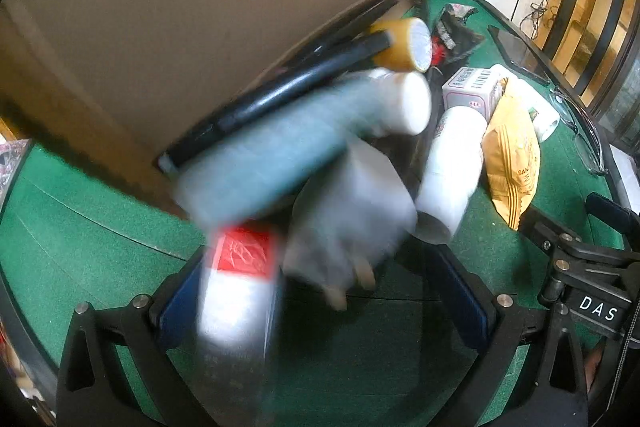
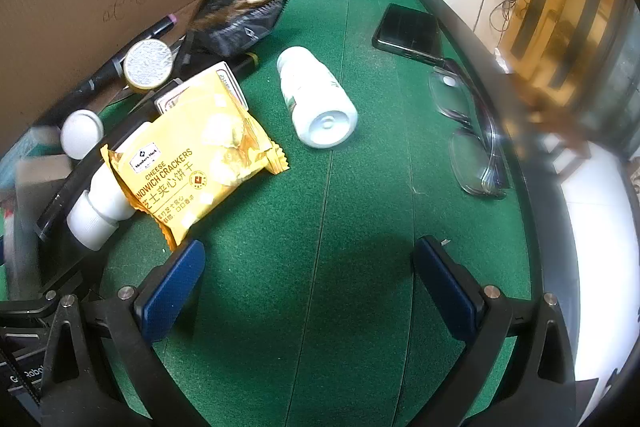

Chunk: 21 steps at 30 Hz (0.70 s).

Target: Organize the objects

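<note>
My left gripper [image 1: 320, 291] is open over the green felt table [image 1: 80, 227]. Blurred objects are in mid-air in front of it: a teal tube with a white cap [image 1: 288, 143], a white box [image 1: 352, 203] and a red-and-white pack [image 1: 240, 283]. I cannot tell whether any touches its fingers. My right gripper [image 2: 316, 291] is open and empty above bare felt. Ahead of it lie a yellow cheese cracker packet [image 2: 192, 167] and a white bottle [image 2: 316, 99] on its side. The packet also shows in the left wrist view [image 1: 512, 155].
A large cardboard box [image 1: 180, 7] stands at the left, with black markers [image 1: 304, 75], a tape roll [image 1: 404, 43] and white bottles [image 1: 452, 163] beside it. A black snack bag [image 2: 240, 19], a phone [image 2: 408, 31] and glasses [image 2: 472, 131] lie near the table's raised black edge [image 2: 532, 163].
</note>
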Each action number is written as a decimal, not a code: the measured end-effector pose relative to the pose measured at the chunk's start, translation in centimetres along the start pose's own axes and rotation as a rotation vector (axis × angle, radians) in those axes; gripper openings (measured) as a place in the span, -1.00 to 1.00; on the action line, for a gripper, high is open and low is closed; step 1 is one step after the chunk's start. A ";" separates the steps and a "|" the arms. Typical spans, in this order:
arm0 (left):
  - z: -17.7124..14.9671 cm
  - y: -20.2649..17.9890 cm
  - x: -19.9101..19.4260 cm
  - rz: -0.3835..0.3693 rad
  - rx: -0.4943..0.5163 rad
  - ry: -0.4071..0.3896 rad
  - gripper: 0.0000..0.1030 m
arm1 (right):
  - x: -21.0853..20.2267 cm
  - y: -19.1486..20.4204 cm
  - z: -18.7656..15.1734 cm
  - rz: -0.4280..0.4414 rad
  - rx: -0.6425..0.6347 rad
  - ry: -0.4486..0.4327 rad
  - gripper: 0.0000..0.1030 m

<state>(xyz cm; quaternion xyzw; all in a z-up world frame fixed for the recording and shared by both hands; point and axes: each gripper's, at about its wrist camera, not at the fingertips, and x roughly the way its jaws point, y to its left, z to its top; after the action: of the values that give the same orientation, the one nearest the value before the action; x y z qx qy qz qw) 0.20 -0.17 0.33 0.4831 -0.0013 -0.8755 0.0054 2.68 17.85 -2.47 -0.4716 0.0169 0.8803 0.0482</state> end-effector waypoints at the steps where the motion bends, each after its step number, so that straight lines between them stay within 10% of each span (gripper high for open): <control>1: 0.0 -0.1 0.1 -0.001 -0.001 0.000 0.98 | 0.0 0.0 0.0 0.000 0.000 0.000 1.00; 21: -0.3 -0.4 0.4 -0.005 -0.003 0.001 0.98 | -0.1 0.0 -0.1 0.000 0.000 0.000 1.00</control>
<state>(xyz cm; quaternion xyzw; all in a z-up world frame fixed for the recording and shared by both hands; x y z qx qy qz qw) 0.28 0.23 -0.14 0.4836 0.0011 -0.8753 0.0038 2.82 17.88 -2.40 -0.4717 0.0168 0.8803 0.0481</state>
